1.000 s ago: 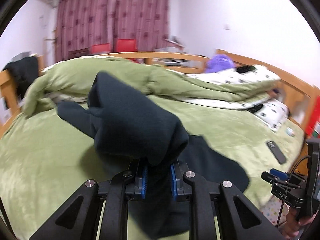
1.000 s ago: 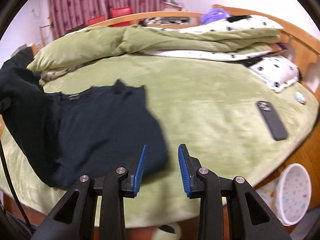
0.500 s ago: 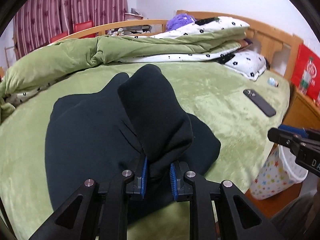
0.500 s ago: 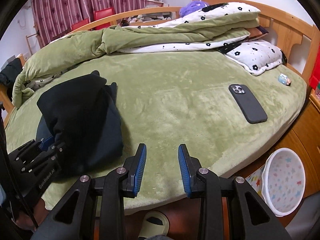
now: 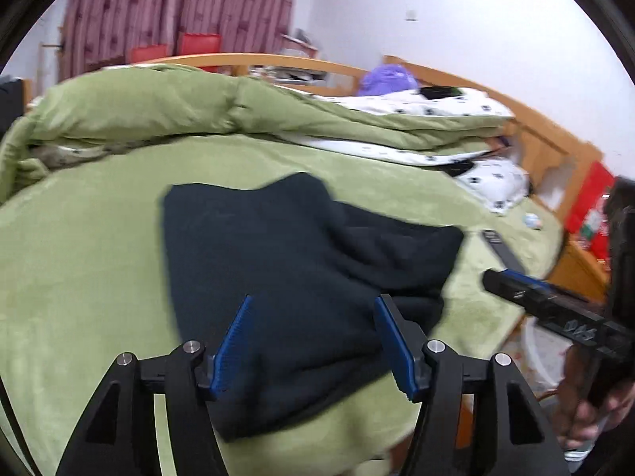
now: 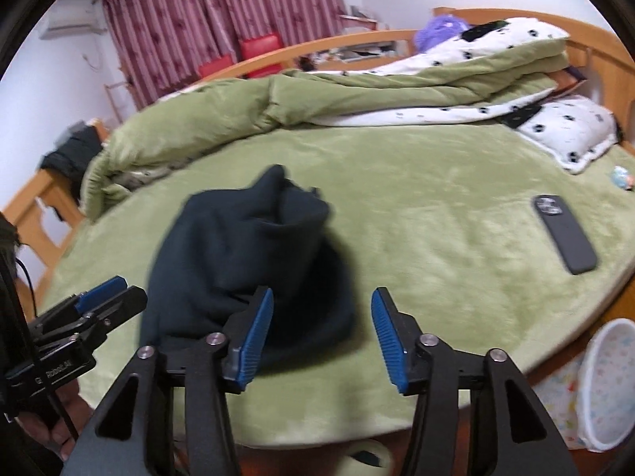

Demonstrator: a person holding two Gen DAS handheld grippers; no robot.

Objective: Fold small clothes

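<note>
Garment: the dark garment [image 5: 301, 277] is lying on the green bed cover [image 5: 79, 261] near the front edge of the bed, bunched, one flap doubled over the top.
Left tool [image 5: 313, 341]: jaws are opening, pads standing clear of the cloth with the garment lying beneath and between them; nothing is being gripped.
Right tool [image 6: 321, 329]: jaws are opening over the near right edge of the garment, holding nothing.
Why so: both tools are hovering low and angled down at the near hem, probably the handiest edge for the next fold.
Fold state: looking partly done (blur is hiding the edges, so alignment is uncertain).
Bystanders: the phone [image 6: 565, 238] is lying well apart to the right, clear of the work.
</note>
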